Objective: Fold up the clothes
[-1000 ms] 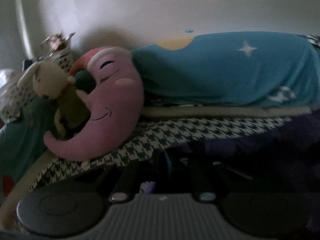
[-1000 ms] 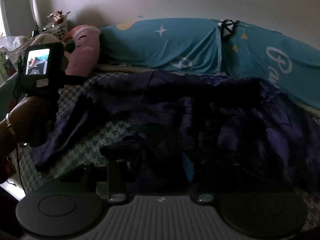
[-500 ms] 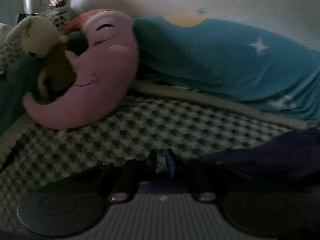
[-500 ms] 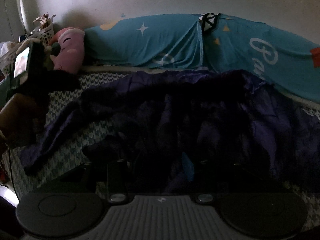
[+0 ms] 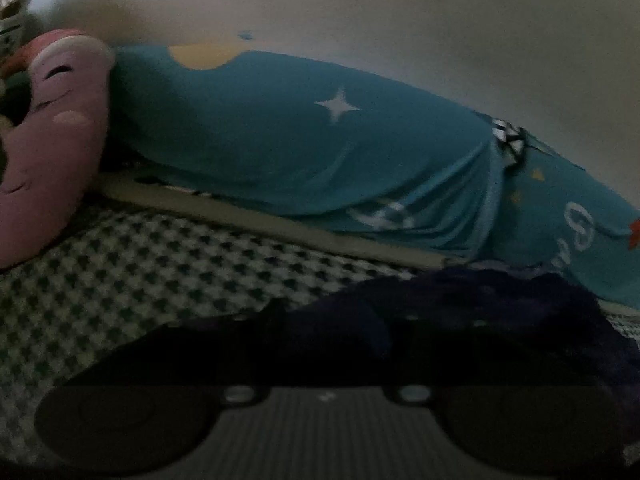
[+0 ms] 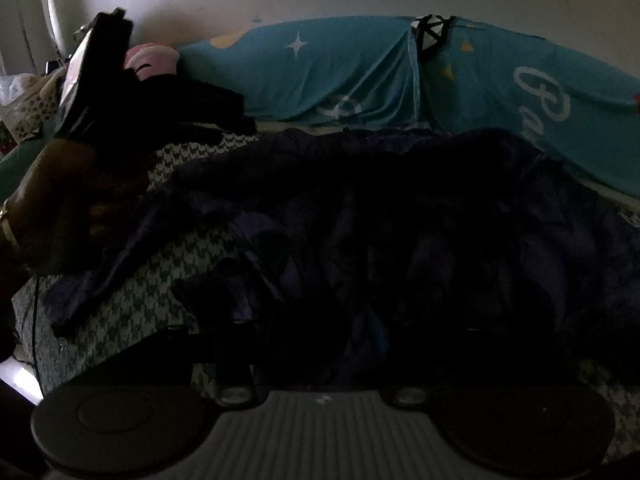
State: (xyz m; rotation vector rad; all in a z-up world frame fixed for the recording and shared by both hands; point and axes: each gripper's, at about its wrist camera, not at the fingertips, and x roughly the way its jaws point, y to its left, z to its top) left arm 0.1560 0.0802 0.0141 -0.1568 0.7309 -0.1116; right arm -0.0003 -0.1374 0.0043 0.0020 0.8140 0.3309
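A dark purple garment [image 6: 400,200] lies spread and rumpled over the checked bed sheet [image 6: 160,292]. My right gripper [image 6: 308,320] rests low over its near edge, fingers apart, with folds of the cloth lying around and between them. My left gripper [image 5: 330,328] is at the garment's [image 5: 500,312] left end, jaws opening, with a dark flap of cloth loose between the fingers. In the right wrist view the left gripper [image 6: 236,120] hovers above the garment's far left corner, held by a person's hand [image 6: 60,200].
A long teal bolster [image 5: 280,140] with stars runs along the wall behind the bed. A pink moon plush [image 5: 52,140] leans at the left end. The checked sheet [image 5: 140,272] shows bare left of the garment. The bed's near left edge [image 6: 24,368] drops off.
My left gripper's jaws have parted from shut and it has swung right, from facing the plush to facing the bolster. The right gripper has stayed put.
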